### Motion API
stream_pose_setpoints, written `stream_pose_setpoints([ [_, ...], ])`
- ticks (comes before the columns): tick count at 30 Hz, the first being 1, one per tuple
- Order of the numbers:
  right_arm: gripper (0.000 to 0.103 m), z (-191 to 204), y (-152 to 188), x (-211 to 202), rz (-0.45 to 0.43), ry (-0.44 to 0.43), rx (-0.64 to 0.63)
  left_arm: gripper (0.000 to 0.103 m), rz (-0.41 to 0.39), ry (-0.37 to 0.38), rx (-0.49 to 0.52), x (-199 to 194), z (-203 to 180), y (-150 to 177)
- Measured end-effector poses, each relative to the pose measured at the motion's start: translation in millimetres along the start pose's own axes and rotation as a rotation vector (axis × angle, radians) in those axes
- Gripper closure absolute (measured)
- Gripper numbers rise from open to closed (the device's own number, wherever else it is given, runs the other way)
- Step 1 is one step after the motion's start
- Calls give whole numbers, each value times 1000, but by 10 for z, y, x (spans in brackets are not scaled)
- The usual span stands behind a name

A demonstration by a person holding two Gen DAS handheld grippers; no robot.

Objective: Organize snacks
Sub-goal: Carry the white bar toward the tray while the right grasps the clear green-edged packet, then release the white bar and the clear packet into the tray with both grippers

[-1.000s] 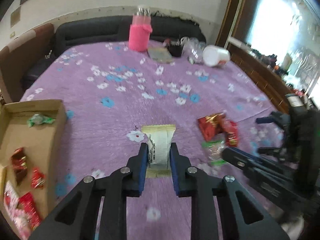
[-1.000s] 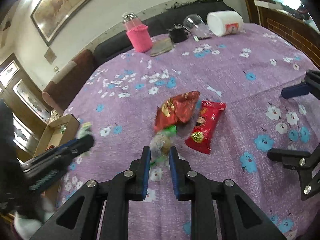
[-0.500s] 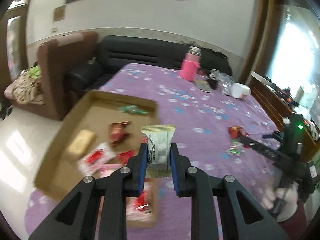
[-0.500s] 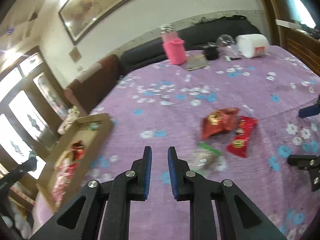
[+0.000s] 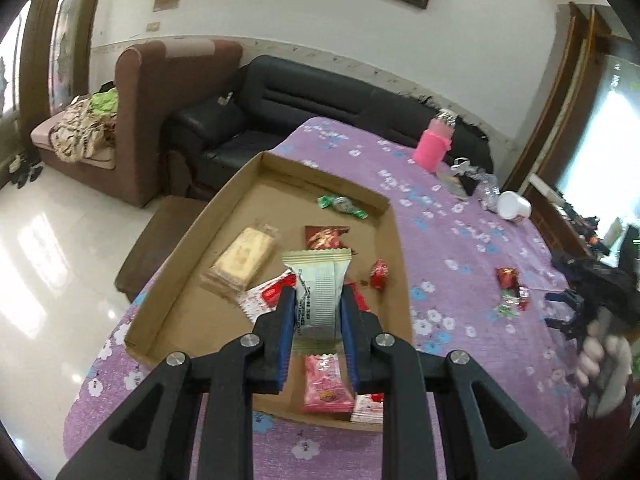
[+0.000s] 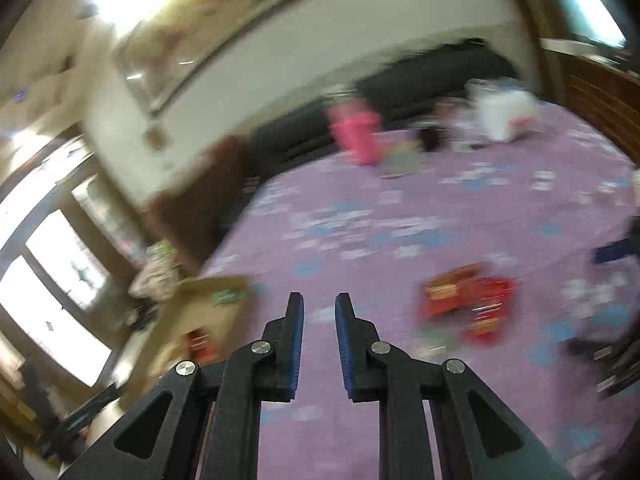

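Swung over the box (image 5: 224, 216), left gripper (image 5: 318, 312) fingers clamp the white snack (image 5: 318, 284); right gripper (image 6: 319, 344) fingers apart; next, release at 12 o'clock.

Left wrist view looks down over the cardboard tray (image 5: 224, 208); right wrist view, blurred, shares it (image 6: 188, 312).

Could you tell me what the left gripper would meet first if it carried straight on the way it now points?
Probably the cardboard tray: the left gripper, shut on the white snack packet, points over snacks already lying there, likely the red wrapper, though depth is unclear.
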State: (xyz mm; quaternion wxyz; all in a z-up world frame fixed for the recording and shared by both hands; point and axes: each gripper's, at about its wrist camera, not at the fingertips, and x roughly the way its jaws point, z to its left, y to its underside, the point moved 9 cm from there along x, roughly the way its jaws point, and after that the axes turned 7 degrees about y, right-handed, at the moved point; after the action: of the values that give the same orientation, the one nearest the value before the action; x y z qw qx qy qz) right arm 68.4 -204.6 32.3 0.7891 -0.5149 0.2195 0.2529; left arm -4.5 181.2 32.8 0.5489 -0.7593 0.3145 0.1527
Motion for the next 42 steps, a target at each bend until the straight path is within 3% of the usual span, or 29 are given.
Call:
stream_pose_setpoints([
  [5,86,-736,101,346,139,147,60,82,15,67,15,82,-183,40],
  [10,86,-952,278,569,206,200,127,82,20,76,26,97,-251,56],
  [15,82,-695,342,432,173,129,125,82,11,64,43,71,-277,42],
  [17,66,-526,409,431,193,96,103,82,14,65,39,86,-280,52],
  [19,60,-466,420,513,189,127,78,82,17,62,37,85,-275,72],
  [25,59,-417,580,841,245,245,42,82,8,41,16,4,-150,79],
  [27,60,-368,608,857,221,297,-9,82,7,36,8,-8,-109,77],
  [28,72,-350,608,856,212,317,-31,82,6,33,4,-14,-82,75],
  [29,72,-331,621,854,214,316,-45,82,4,30,2,-21,-62,77],
  [34,74,-195,610,701,187,251,-40,82,3,16,-17,-19,83,80],
  [36,74,12,556,596,165,179,-45,82,8,3,-23,11,163,78],
  [42,73,1106,563,504,176,-70,-170,82,33,-38,-44,195,405,-14],
])
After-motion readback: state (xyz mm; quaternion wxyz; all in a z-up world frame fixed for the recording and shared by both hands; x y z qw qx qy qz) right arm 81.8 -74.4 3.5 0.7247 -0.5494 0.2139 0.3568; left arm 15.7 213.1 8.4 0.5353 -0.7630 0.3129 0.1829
